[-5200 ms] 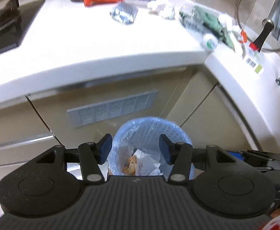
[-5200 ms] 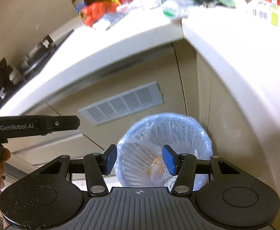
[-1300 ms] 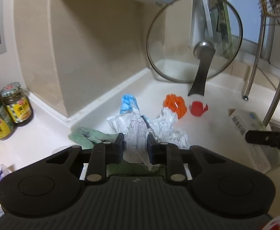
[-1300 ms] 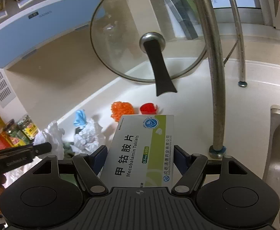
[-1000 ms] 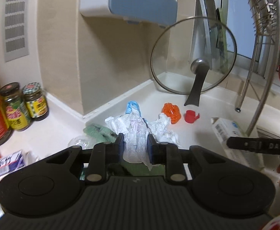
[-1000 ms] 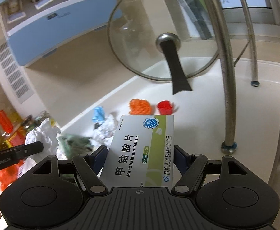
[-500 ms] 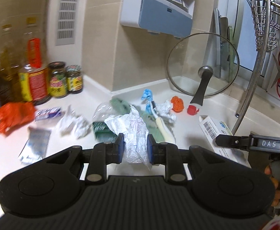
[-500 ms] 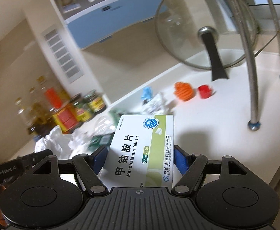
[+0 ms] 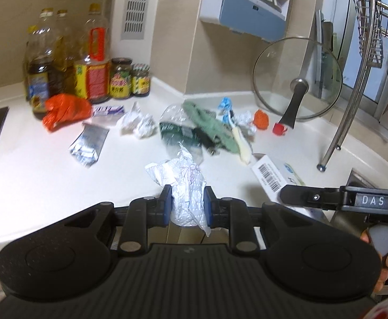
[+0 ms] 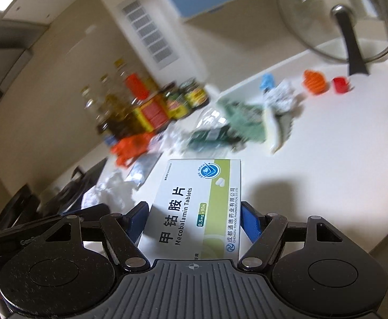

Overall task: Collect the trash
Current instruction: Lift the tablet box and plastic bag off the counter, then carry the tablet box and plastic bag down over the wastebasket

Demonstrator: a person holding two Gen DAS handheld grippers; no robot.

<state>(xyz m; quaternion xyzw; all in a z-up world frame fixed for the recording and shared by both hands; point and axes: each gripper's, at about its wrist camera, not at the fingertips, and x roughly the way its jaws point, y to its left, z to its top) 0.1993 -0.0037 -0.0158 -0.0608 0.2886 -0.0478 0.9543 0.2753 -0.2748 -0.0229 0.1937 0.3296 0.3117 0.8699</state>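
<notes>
**Both tools loaded above the littered worktop**

The white worktop (image 9: 34, 175) spreads out ahead of both tools, with a row of bottles and jars (image 9: 87, 63) at its far left against the wall. A glass lid (image 9: 297, 79) leans upright in the far corner, ahead and to the right of the left tool. Between the bottles and the lid lies loose litter: an orange bag (image 9: 66, 109), a silver packet (image 9: 87, 143), a green cloth (image 9: 212, 127) and a crushed clear bottle (image 9: 178, 127), all well beyond the fingers.

The right tool (image 10: 194, 220) is clamped on a medicine box (image 10: 201, 199), blue pads pressing its two long sides, the box sticking out forward over the worktop. From the left wrist view the same box (image 9: 276, 175) shows just to the right, with a black finger in front of it.

The left tool (image 9: 186, 207) is clamped on a crumpled white paper wad (image 9: 186, 186), which bulges above and below the narrow gap between the pads.
</notes>
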